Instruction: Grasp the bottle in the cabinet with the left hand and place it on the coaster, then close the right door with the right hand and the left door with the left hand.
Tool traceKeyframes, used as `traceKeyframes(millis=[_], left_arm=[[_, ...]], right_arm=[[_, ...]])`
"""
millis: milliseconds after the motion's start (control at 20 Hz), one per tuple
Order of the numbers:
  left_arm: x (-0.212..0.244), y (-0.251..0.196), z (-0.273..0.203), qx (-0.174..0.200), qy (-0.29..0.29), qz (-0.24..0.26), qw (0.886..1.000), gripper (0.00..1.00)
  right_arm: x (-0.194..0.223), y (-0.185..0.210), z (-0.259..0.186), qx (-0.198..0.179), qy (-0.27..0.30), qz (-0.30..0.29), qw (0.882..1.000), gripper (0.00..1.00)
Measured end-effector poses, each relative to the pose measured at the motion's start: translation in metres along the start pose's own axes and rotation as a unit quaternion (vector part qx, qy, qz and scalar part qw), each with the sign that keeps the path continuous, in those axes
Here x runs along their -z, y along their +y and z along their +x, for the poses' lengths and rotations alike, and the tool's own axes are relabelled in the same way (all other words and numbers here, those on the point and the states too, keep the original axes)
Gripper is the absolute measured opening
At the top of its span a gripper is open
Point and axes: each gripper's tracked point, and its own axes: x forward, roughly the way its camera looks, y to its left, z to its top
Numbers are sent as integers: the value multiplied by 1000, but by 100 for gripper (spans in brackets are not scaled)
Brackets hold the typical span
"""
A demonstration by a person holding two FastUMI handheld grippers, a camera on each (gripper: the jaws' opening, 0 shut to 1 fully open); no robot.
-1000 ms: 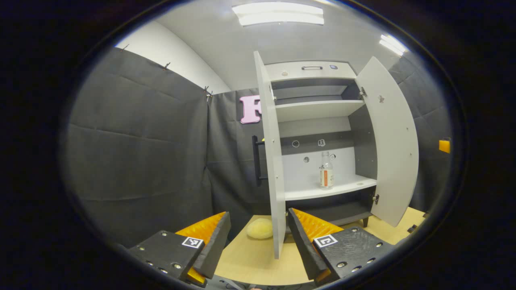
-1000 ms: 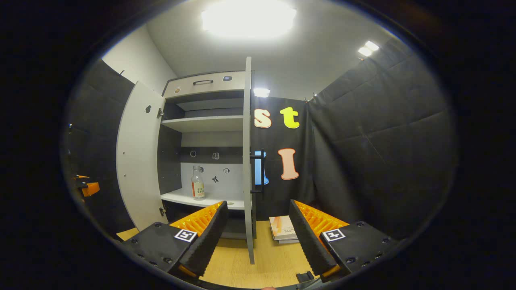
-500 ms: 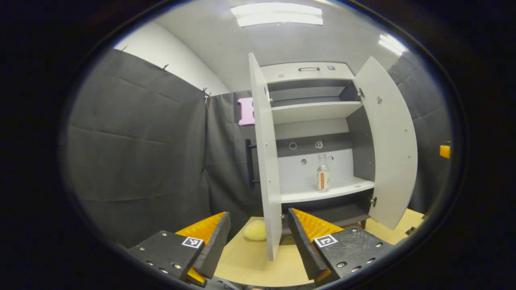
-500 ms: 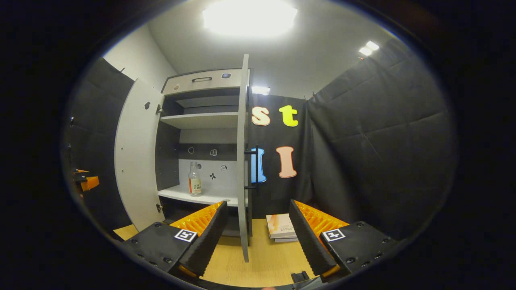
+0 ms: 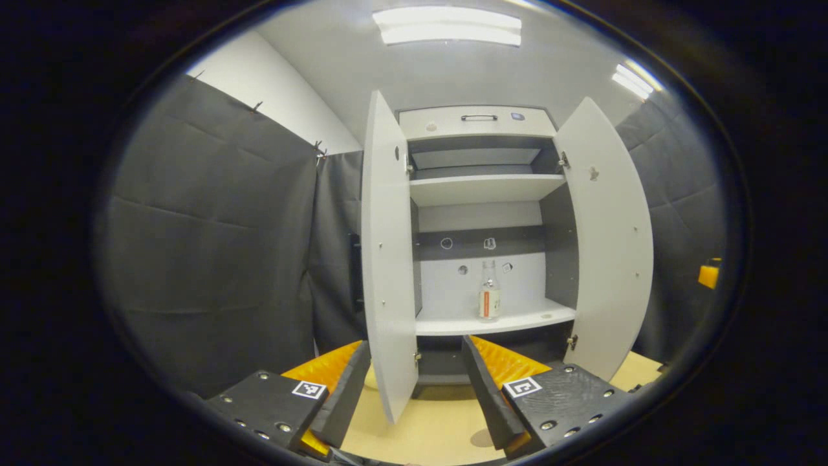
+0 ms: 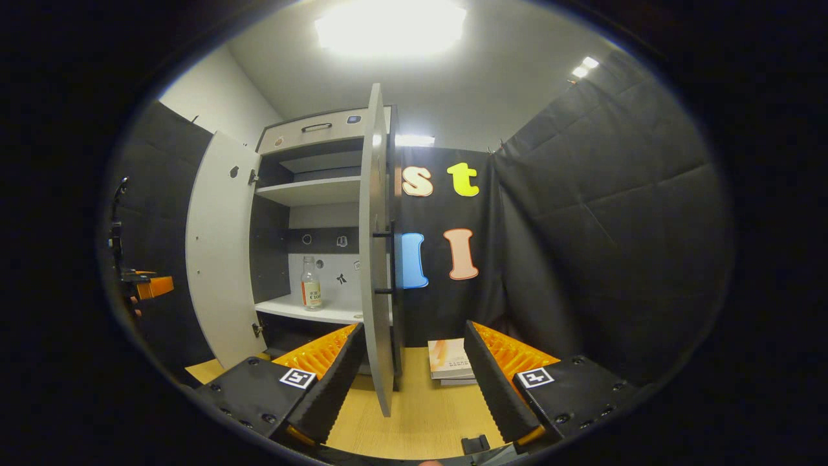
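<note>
A clear bottle with an orange label stands upright on the lower white shelf of the cabinet. The left door and the right door are both swung wide. My left gripper is open and holds nothing, well short of the shelf, with the left door's lower edge between its fingers. In the right gripper view the bottle shows past the right door, seen almost edge-on with its black handle. My right gripper is open in front of that door's edge.
A book lies on the wooden tabletop right of the cabinet. A pale round thing peeks out by the left door's foot. A small dark round patch lies on the table. Black cloth walls close in on both sides.
The left gripper view has swung, so the cabinet now sits centred and a bit farther off. In the right gripper view the door edge drifted left. Both grippers stayed open.
</note>
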Motion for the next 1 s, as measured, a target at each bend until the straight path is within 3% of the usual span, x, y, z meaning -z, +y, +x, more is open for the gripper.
traceKeyframes(millis=[300, 1000], left_arm=[[-25, -39, 29, 31, -12, 15, 999, 84], [-30, -116, 156, 116, -15, -2, 993, 85]], right_arm=[[13, -13, -3, 0, 9, 1, 1000, 97], [14, -49, 24, 85, 9, -8, 996, 97]])
